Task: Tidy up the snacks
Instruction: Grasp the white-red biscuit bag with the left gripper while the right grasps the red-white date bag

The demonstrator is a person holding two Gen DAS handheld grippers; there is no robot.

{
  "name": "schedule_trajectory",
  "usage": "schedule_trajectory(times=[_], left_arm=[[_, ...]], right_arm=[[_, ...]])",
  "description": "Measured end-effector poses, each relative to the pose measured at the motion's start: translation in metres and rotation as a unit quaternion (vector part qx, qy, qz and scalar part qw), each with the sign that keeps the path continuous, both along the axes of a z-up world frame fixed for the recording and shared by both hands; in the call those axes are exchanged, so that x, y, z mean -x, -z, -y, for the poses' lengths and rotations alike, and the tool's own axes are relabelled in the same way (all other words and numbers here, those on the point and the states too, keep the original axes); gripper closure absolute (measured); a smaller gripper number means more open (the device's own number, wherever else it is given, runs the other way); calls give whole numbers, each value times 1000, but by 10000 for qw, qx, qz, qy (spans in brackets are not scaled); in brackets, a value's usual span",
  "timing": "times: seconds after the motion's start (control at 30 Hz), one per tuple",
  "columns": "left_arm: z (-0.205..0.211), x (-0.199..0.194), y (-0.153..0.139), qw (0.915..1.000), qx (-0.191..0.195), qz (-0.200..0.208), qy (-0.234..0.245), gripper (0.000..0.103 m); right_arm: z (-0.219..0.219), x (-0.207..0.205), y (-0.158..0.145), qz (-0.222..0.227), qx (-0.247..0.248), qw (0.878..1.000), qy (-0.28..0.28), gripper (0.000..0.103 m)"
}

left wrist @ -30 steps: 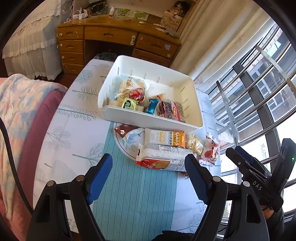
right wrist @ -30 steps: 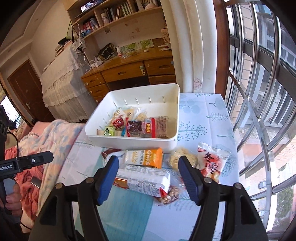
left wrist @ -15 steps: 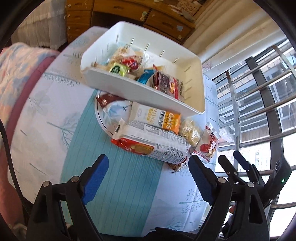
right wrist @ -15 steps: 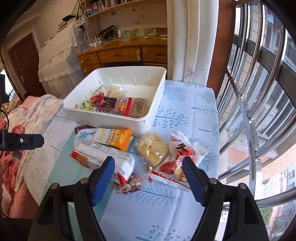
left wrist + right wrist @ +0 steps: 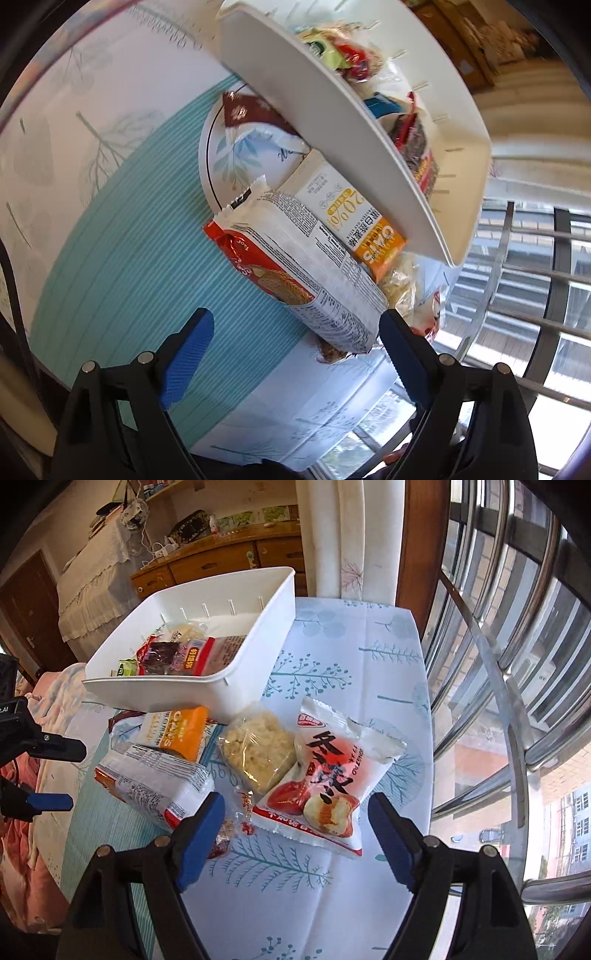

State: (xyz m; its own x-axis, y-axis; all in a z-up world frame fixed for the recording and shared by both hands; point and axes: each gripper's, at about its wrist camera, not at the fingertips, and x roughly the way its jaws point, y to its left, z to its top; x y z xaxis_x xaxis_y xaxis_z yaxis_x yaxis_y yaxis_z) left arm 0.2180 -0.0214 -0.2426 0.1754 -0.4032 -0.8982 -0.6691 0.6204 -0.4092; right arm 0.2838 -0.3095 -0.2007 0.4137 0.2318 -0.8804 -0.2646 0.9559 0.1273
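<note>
A white bin (image 5: 255, 664) (image 5: 332, 122) holds several small snack packs. In front of it lie a white-and-red biscuit pack (image 5: 295, 273) (image 5: 155, 779), an orange oats box (image 5: 354, 225) (image 5: 177, 727), a clear bag of pale puffs (image 5: 258, 753) and a white-and-red snack bag (image 5: 325, 775). My left gripper (image 5: 295, 354) is open, its fingers either side of the biscuit pack's near end. My right gripper (image 5: 295, 834) is open, low over the snack bag's near edge. The left gripper also shows in the right wrist view (image 5: 40, 771).
A round plate (image 5: 229, 158) lies under a brown wrapper (image 5: 251, 110) on a teal mat (image 5: 129, 240). The patterned tablecloth (image 5: 351, 657) ends near window bars (image 5: 491, 653) on the right. A wooden dresser (image 5: 221, 561) and a bed stand behind.
Both grippers have moved forward and down toward the snacks. The left one tilted and closed in on the biscuit pack; the right one came over the snack bag.
</note>
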Motion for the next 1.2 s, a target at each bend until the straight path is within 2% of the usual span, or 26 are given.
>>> schedule_trajectory(times=[0.13,0.4,0.6,0.93,1.2], left_arm=[[5,-6,21,9990,260,-194,-314,12],[13,-18,51,9948,538,-489,-717,12],[21,-32,61,9922,421,-721,-927,12],[25,-58,74,9847,73,-1142,-1313,12],[33,-65,79,9827,96,-1122,-1472,12]], right_arm=[[6,-4,12,-133,-196,9996,176,22],[14,-16,29,-342,-692,9956,524,23],[22,-24,40,-539,-1001,9897,865,23],[26,-34,49,-636,-1133,9847,1157,23],[26,-38,53,-595,-1154,9849,1146,26]])
